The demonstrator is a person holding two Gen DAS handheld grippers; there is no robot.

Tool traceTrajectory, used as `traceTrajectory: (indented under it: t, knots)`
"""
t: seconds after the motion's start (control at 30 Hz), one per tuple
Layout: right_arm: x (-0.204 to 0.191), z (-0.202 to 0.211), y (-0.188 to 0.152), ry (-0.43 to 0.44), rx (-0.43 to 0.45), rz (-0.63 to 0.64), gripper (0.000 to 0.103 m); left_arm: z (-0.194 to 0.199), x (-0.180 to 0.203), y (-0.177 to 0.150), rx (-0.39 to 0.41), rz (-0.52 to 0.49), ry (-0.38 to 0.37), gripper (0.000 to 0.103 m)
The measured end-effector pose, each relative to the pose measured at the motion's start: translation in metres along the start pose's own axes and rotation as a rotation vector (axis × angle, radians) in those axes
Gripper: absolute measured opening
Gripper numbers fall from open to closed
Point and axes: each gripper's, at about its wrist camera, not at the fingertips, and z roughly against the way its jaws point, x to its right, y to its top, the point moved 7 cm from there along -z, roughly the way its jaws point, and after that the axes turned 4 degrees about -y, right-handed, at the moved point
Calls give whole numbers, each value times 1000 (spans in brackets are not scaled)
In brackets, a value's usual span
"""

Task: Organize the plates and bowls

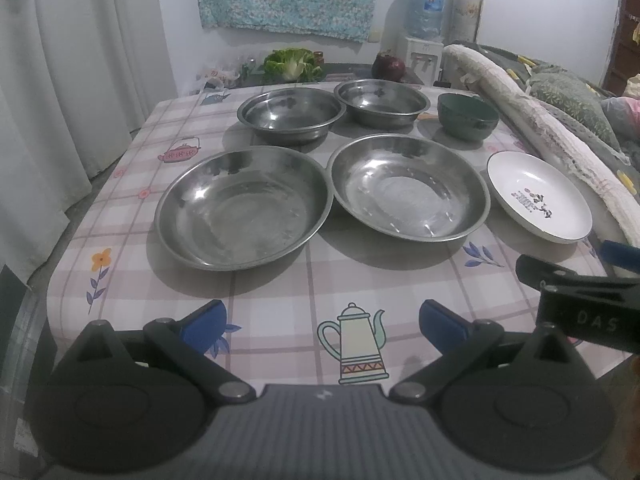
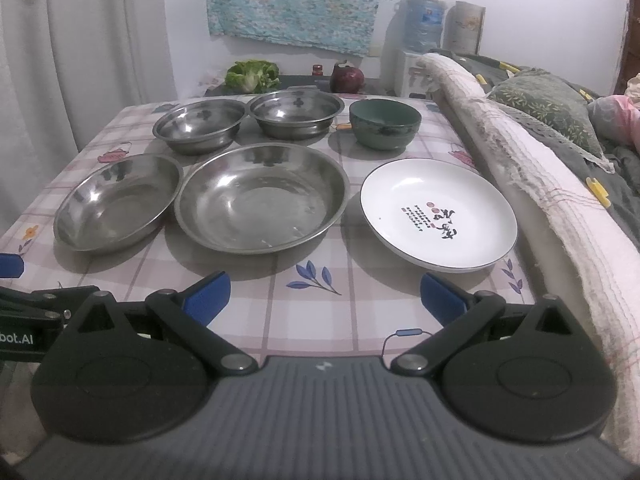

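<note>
Two wide steel plates lie side by side on the checked tablecloth: the left steel plate (image 1: 244,208) (image 2: 116,202) and the right steel plate (image 1: 408,186) (image 2: 262,196). Behind them stand two steel bowls, the left steel bowl (image 1: 290,114) (image 2: 200,124) and the right steel bowl (image 1: 382,102) (image 2: 296,114), then a green bowl (image 1: 466,116) (image 2: 384,124). A white plate (image 1: 538,196) (image 2: 438,214) with printed characters lies at the right. My left gripper (image 1: 322,324) hangs open above the table's near edge. My right gripper (image 2: 326,298) is open too, short of the white plate.
A rolled pale blanket (image 2: 532,176) runs along the table's right edge, with bedding beyond it. Cabbage (image 1: 292,62), a dark red onion (image 1: 388,66) and a water dispenser (image 1: 424,20) stand behind the table. White curtains (image 1: 60,80) hang at the left.
</note>
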Motion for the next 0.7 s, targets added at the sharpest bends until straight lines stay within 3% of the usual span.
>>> traceTrajectory:
  t: [0.7]
  knots:
    - [-1, 2, 1, 9, 3, -2, 102, 2, -2, 1, 10, -1, 0, 103]
